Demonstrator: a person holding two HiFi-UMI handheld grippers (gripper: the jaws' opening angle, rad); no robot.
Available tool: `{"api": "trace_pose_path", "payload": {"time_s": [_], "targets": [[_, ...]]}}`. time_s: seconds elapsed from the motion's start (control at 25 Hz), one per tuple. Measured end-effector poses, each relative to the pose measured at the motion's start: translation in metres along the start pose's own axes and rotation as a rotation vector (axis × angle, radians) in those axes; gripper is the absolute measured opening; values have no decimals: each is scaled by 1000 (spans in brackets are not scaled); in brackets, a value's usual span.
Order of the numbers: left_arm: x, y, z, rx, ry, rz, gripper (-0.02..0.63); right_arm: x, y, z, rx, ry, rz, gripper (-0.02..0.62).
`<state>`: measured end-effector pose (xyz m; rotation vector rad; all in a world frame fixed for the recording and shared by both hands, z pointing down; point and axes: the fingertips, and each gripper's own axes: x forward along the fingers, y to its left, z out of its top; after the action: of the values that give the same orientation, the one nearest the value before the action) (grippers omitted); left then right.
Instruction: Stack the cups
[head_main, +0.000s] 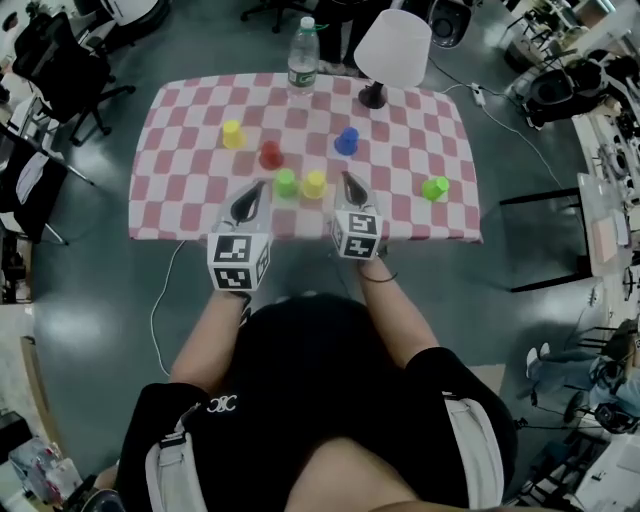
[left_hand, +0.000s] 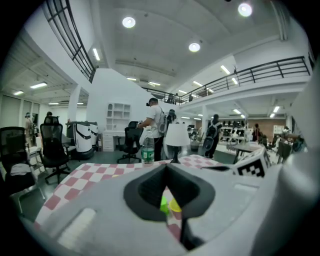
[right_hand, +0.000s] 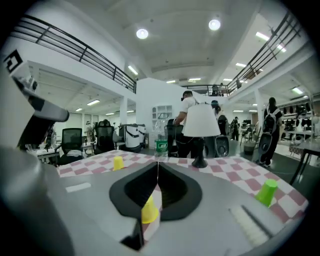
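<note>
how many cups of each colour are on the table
yellow cups: 2
green cups: 2
red cup: 1
blue cup: 1
total: 6

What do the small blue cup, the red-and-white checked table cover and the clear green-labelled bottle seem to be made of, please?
Small blue cup: probably plastic, even saturated colour, matte.
Red-and-white checked table cover: cloth or vinyl, hanging over the edge.
Clear green-labelled bottle: likely thin plastic, see-through, white cap.
</note>
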<state>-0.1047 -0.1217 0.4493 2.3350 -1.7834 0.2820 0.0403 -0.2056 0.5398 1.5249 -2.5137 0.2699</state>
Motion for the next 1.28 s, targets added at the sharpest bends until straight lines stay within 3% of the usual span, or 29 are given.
{"api": "trace_pose_path", "payload": {"time_s": [0.16, 0.44, 0.88, 1.16, 1.28], "targets": [[13, -21, 4, 11, -13, -73, -3, -26, -16, 35, -6, -92, -52, -2], [42, -74, 8, 22, -7, -245, -3, -80, -60, 61, 14, -163, -206, -2], [73, -180, 7, 88, 5, -504, -3, -163, -147, 36, 65, -152, -492, -2], [92, -224, 11, 117, 7, -578, -3, -191, -189, 24, 85, -148, -587, -2], [101, -235, 14, 126, 5, -590, -3, -190, -198, 20, 103, -146, -577, -2]]}}
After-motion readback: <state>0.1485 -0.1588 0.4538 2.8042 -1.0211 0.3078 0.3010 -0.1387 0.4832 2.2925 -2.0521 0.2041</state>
